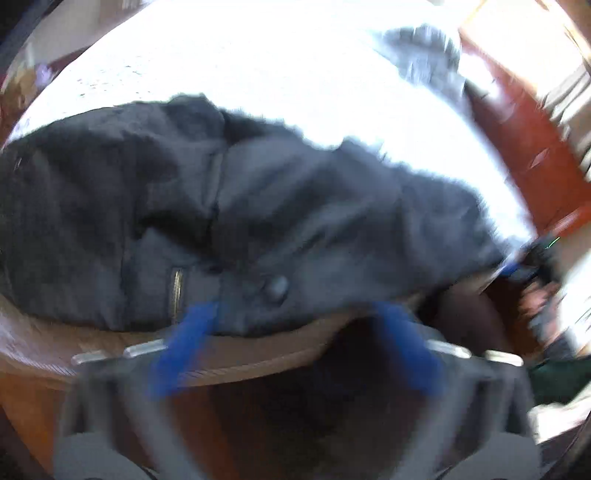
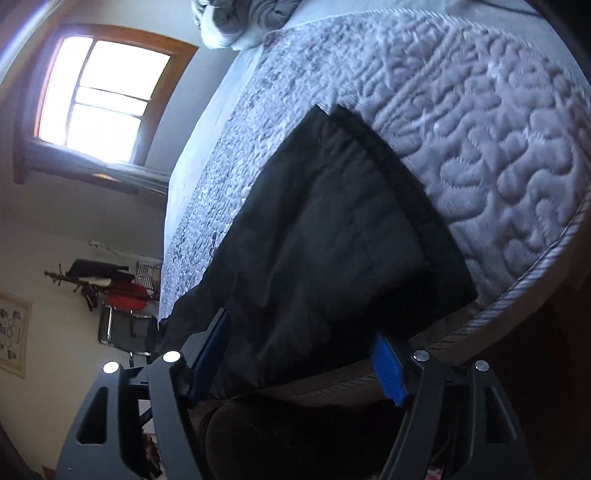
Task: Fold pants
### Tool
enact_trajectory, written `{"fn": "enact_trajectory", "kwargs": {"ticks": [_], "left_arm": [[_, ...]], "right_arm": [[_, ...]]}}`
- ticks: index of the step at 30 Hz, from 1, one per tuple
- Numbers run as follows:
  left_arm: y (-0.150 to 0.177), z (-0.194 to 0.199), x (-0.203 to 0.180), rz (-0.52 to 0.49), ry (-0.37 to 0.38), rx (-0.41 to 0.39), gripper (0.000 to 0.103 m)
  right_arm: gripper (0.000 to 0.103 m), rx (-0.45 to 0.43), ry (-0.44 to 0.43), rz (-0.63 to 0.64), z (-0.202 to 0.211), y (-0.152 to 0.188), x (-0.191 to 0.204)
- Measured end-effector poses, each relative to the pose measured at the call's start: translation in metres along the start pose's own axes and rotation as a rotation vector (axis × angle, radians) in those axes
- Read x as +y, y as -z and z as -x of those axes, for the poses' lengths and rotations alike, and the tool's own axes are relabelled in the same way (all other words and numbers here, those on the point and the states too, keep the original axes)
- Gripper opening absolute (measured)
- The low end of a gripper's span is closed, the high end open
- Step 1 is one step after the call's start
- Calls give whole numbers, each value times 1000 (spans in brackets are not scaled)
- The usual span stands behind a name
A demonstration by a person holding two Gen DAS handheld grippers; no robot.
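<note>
Left gripper (image 1: 295, 317): nearest item in the left wrist view, blurred. Blue fingers (image 1: 184, 347) spread wide, released; nothing pinched between them. The tips hover over the near edge of the black pants (image 1: 229, 206), one finger just over the waistband beside a brass-coloured zipper (image 1: 176, 291) and a dark button (image 1: 276, 290).

Right gripper (image 2: 299, 347): nearest item in the right wrist view. Dark frame, blue pads (image 2: 386, 369), jaws partly apart. A folded end of the pants (image 2: 325, 236) lies between the pads; the pads do not visibly press on it, so the cloth reads as let go.

Pants: black, bunched, lying on the mattress (image 2: 480, 129) along its near edge, the waist end toward the left gripper, a hemmed leg end toward the right gripper, part of the cloth draping over the piped border.

Wooden bed frame (image 1: 258, 354): brown rail directly beneath the pants' edge.

Mattress: white quilted top, bare beyond the pants.

Grey bedding (image 2: 255, 18): crumpled heap at the far end of the mattress.

Window (image 2: 103, 99): wood-framed, bright, on the wall beyond the bed.

Coat rack (image 2: 107, 284): far wall, holding dark and red garments.
</note>
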State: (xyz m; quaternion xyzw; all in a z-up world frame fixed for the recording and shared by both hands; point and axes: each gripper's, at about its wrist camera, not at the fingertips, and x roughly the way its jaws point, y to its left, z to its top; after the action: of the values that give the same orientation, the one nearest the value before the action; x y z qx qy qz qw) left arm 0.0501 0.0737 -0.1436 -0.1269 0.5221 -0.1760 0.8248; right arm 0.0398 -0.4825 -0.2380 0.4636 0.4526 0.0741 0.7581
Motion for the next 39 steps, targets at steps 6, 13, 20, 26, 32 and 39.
{"fn": "enact_trajectory", "kwargs": {"ticks": [6,13,20,26,32,39], "left_arm": [[11,23,39,235,15,-109,100],[21,35,103,497,-334,-255,100],[11,0,144,586,-501,-100,100],[18,-1,150,663,-413,-132,100],[42,6,163,809,-269,-153,100],[40,-12,167,850,-285,-132,100]], "right_arm": [[9,-15,51,31,-13,-17,15],[7,-117,57,158,27,-19,43],[12,-46,154,79,-3,0,4],[48,-54,101,45,24,6,3],[52,-13,1,-28,38,22,0],[53,14,19,-107,8,23,-12]]}}
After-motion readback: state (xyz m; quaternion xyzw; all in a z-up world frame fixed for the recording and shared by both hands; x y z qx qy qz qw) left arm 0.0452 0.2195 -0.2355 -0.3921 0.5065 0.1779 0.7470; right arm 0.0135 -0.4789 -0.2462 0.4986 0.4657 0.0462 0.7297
